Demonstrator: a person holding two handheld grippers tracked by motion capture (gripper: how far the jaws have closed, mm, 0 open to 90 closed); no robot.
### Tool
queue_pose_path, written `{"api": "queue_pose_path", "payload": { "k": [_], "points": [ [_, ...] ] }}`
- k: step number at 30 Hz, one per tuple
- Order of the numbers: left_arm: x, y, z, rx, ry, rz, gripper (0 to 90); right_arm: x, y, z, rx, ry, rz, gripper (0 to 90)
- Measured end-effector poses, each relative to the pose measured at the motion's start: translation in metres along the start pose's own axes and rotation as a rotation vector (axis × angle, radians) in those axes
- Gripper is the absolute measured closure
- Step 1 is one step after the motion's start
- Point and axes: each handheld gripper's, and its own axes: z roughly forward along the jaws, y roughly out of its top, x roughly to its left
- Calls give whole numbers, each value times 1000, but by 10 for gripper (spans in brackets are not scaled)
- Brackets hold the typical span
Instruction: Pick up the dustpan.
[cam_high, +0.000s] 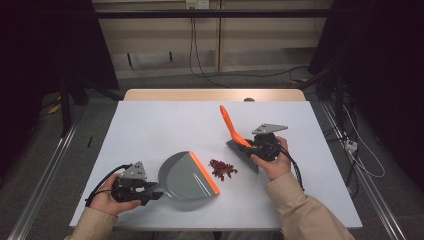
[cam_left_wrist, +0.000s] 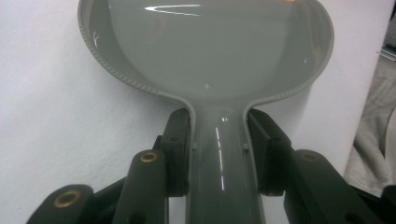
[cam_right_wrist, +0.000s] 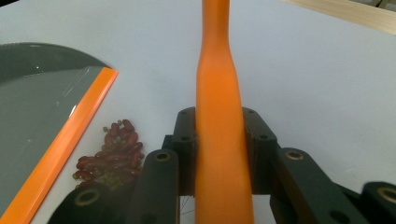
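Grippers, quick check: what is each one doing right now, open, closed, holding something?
Left gripper: closed on the handle of the grey plastic dustpan.
Right gripper: closed on the orange handle of the hand brush.

A grey dustpan (cam_high: 186, 177) with orange lip lies flat; red beans (cam_high: 222, 169) are piled between it and the orange-handled brush (cam_high: 236, 135).

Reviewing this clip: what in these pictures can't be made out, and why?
- Brush bristles: in the high view partly behind the right gripper and hand; in the right gripper view hidden below the handle.
- Dustpan front lip: cut off by the top edge of the left gripper view.
- Red pile: too small in the high view to tell what the pieces are.
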Motion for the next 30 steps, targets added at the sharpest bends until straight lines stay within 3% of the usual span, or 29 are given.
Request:
{"api": "queue_pose_path", "payload": {
  "k": [12,14,21,24,30],
  "points": [
    [-2,0,11,-13,-17,5,621,9,1,7,12,-2,-17,710],
    [-2,-1,11,3,-16,10,609,10,1,7,13,-2,-21,711],
    [-2,-2,11,-9,-18,3,566,10,1,7,13,-7,-20,710],
    [-3,-2,10,-7,-8,-3,512,11,1,8,14,-10,-21,710],
    [-3,-4,10,12,11,0,503,14,2,9,18,-18,-26,710]
  ]
}}
